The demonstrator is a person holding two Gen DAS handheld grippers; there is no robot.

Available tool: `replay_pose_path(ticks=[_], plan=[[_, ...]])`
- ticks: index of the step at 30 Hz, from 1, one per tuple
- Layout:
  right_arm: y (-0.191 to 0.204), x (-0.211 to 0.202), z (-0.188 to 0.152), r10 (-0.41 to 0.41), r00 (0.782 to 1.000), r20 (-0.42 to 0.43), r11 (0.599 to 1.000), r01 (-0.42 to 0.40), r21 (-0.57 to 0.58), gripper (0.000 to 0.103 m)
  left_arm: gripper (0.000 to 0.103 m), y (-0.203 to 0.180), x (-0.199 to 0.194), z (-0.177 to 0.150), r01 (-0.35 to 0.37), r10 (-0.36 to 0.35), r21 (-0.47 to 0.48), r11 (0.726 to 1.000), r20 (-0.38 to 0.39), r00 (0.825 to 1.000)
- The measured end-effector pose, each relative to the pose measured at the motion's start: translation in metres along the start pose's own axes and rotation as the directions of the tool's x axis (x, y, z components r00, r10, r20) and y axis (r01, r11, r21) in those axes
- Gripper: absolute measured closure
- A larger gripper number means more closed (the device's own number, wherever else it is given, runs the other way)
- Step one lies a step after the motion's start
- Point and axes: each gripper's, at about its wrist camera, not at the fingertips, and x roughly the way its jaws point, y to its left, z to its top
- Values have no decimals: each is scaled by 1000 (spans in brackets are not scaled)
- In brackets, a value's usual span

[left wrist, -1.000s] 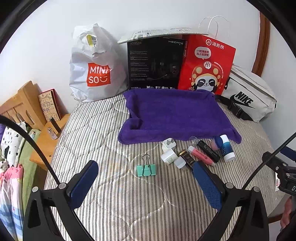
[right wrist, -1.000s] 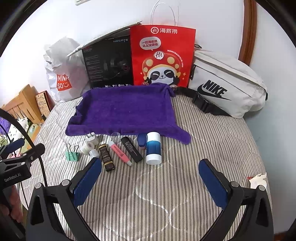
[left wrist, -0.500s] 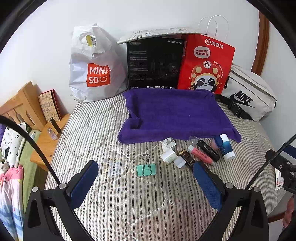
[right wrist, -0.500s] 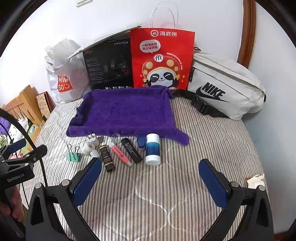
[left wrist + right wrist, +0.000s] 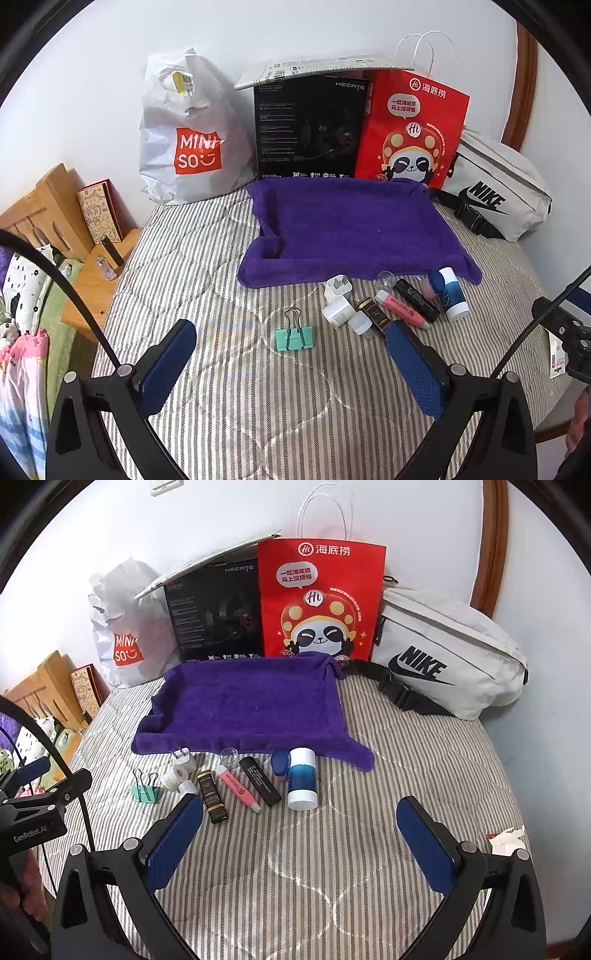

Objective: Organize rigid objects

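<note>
Small items lie in a row on the striped bed in front of a purple towel (image 5: 354, 229) (image 5: 247, 705): a mint binder clip (image 5: 294, 338) (image 5: 145, 790), a white charger plug (image 5: 338, 288) (image 5: 183, 762), a dark gold-labelled tube (image 5: 375, 314) (image 5: 211, 795), a pink highlighter (image 5: 400, 308) (image 5: 238, 788), a black stick (image 5: 417, 299) (image 5: 259, 781) and a blue-and-white bottle (image 5: 452, 293) (image 5: 302, 779). My left gripper (image 5: 291, 363) hangs open just short of the clip. My right gripper (image 5: 299, 843) is open, empty, near the bottle.
Along the wall stand a white Miniso bag (image 5: 184, 136), a black box (image 5: 310, 125), a red panda bag (image 5: 410, 129) (image 5: 317, 598) and a white Nike pouch (image 5: 498, 192) (image 5: 443, 657). A wooden bedside shelf (image 5: 92, 266) sits left. Crumpled paper (image 5: 506, 840) lies right.
Both views have shifted slightly; the items sit a little further from the fingers in the right wrist view. Nothing was gripped or moved on the bed.
</note>
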Motion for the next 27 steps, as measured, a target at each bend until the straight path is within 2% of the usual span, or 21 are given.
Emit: replay_pose_path(ticks=[27], plan=[[5,2,-1,3,1000,-6,1000,-3,-11,0,0,5,-1,5,5,-5,6,1000,-5,1000]])
